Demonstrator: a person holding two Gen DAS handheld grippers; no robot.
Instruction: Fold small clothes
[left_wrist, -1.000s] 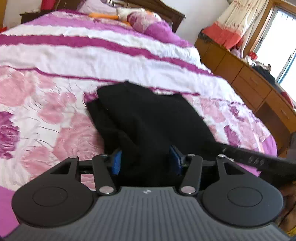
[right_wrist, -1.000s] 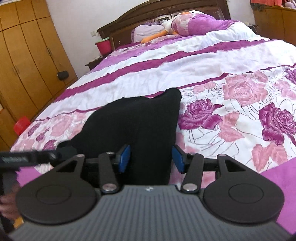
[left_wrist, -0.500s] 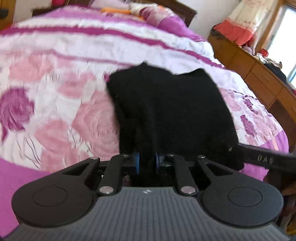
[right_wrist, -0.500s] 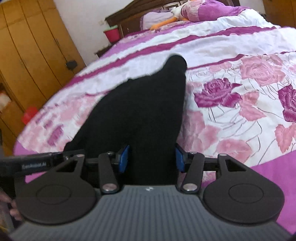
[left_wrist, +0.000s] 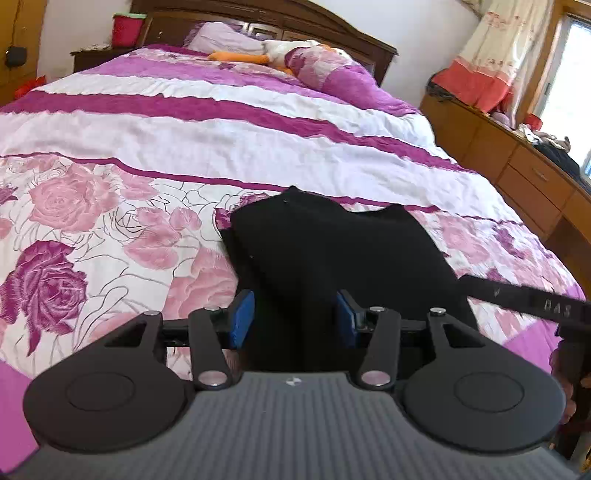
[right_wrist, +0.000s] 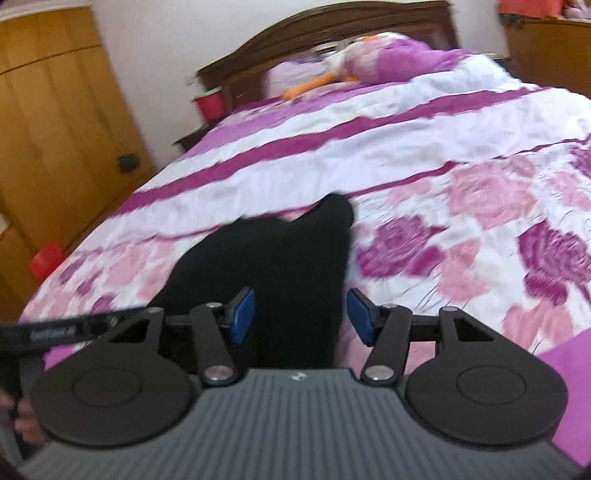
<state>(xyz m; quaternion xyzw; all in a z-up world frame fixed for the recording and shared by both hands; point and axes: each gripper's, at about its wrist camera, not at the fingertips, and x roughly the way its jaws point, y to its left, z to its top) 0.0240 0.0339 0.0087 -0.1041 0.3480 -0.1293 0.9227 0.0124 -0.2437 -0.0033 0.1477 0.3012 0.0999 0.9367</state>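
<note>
1. A black garment (left_wrist: 332, 251) is seen lying folded on the floral bedspread (left_wrist: 92, 221) near the foot of the bed.
2. The left tongs (left_wrist: 293, 319) are being opened, the garment's near edge between the unpressed pads.
3. The right tongs (right_wrist: 301, 314) are likewise being opened over the cloth.

Both wrist cameras sit low and close, tilted down over the bed (left_wrist: 229, 147). Each faces the headboard (right_wrist: 332, 26). Both share the black garment (left_wrist: 332, 251).
</note>
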